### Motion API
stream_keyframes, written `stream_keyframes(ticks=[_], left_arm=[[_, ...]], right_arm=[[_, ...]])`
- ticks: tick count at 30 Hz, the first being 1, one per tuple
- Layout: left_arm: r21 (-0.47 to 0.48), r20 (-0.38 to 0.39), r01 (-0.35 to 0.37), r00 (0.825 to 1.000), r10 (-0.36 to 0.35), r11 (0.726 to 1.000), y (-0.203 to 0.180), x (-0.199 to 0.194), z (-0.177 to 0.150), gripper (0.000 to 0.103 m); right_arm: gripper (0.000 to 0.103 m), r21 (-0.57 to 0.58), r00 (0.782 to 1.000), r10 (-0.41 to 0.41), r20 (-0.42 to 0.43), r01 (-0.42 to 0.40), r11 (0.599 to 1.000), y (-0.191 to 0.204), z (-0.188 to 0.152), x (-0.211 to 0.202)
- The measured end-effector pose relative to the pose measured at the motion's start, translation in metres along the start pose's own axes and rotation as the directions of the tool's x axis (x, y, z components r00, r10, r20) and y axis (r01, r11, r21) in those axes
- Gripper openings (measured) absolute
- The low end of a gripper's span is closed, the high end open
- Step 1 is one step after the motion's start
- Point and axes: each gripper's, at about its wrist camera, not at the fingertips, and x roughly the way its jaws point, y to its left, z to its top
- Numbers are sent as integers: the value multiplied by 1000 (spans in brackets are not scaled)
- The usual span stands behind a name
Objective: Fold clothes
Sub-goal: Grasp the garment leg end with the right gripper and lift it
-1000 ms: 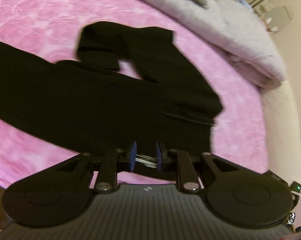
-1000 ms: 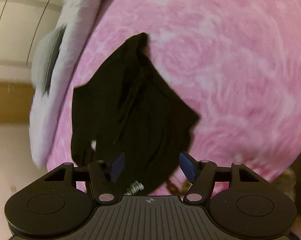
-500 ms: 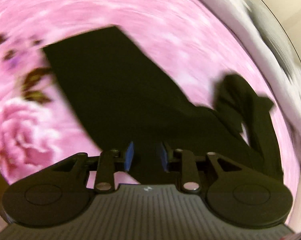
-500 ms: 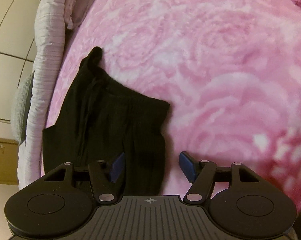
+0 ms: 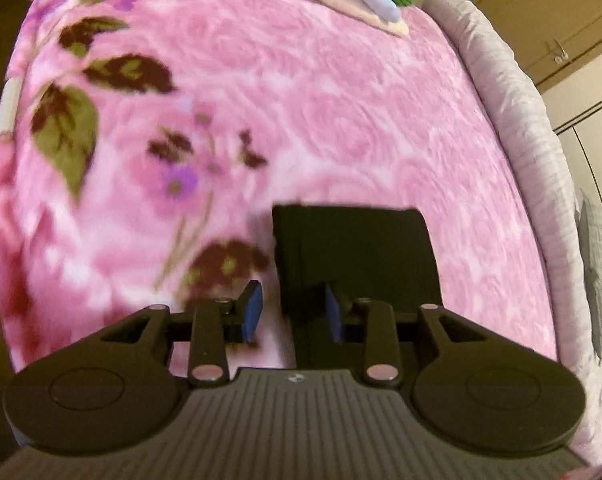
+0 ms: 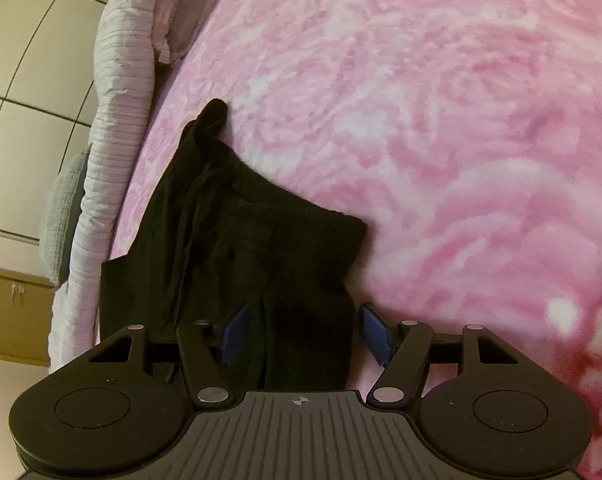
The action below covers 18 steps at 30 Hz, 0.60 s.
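We are holding the left gripper (image 5: 291, 312) and right gripper (image 6: 303, 334), both with jaws apart and gripping nothing, over the black garment (image 6: 241, 248) that is lying on the pink blanket (image 6: 441, 140)

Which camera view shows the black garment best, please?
The right wrist view: it shows most of the black garment, with its folds, lying on the pink blanket. The left wrist view shows only one flat rectangular end of it, partly hidden behind the left gripper.
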Motion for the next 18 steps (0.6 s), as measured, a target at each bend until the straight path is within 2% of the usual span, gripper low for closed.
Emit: stream_keyframes(ticks=[1, 2, 3, 4, 5, 6, 8, 9, 11, 13, 14, 15, 18], left_arm=[[14, 7, 6, 1000, -6, 1000, -1, 4, 3, 26], [34, 8, 11, 1000, -12, 999, -4, 7, 5, 25], [62, 1, 15, 1000, -15, 998, -8, 11, 8, 14], [89, 0, 22, 1000, -22, 996, -13, 12, 11, 2], [117, 4, 34, 999, -35, 993, -19, 12, 14, 2], [147, 14, 50, 999, -52, 988, -26, 9, 17, 2], [221, 51, 127, 989, -141, 967, -49, -11, 24, 0], [271, 73, 185, 975, -212, 945, -63, -26, 28, 0], [393, 108, 315, 917, -384, 864, -92, -66, 32, 0], [491, 104, 390, 861, -497, 779, -109, -104, 33, 0], [529, 98, 403, 845, -526, 746, -114, -119, 32, 0], [544, 91, 382, 859, -505, 747, -111, -124, 29, 0], [528, 53, 278, 932, -358, 802, -82, -109, 17, 3]], right_arm=[[58, -11, 1000, -2, -4, 2, 1000, 1, -1, 2], [37, -23, 1000, -13, -15, 12, 1000, 2, 0, 5], [16, -34, 999, -24, -25, 23, 999, 3, 0, 8], [12, -46, 999, -35, -34, 34, 998, 4, 0, 11], [6, -65, 999, -43, -30, 41, 997, 7, 0, 11], [5, -93, 998, -54, -21, 52, 994, 13, 2, 9], [5, -130, 999, -49, 10, 49, 990, 25, 6, -3], [5, -132, 999, -35, 22, 38, 991, 30, 10, -12], [4, -137, 999, -9, 47, 16, 990, 39, 18, -30], [4, -146, 998, -13, 61, 22, 989, 42, 23, -46], [4, -151, 998, -15, 68, 25, 988, 44, 26, -54], [4, -154, 997, -17, 75, 28, 988, 45, 29, -62], [4, -148, 995, -43, 92, 56, 987, 36, 31, -78]])
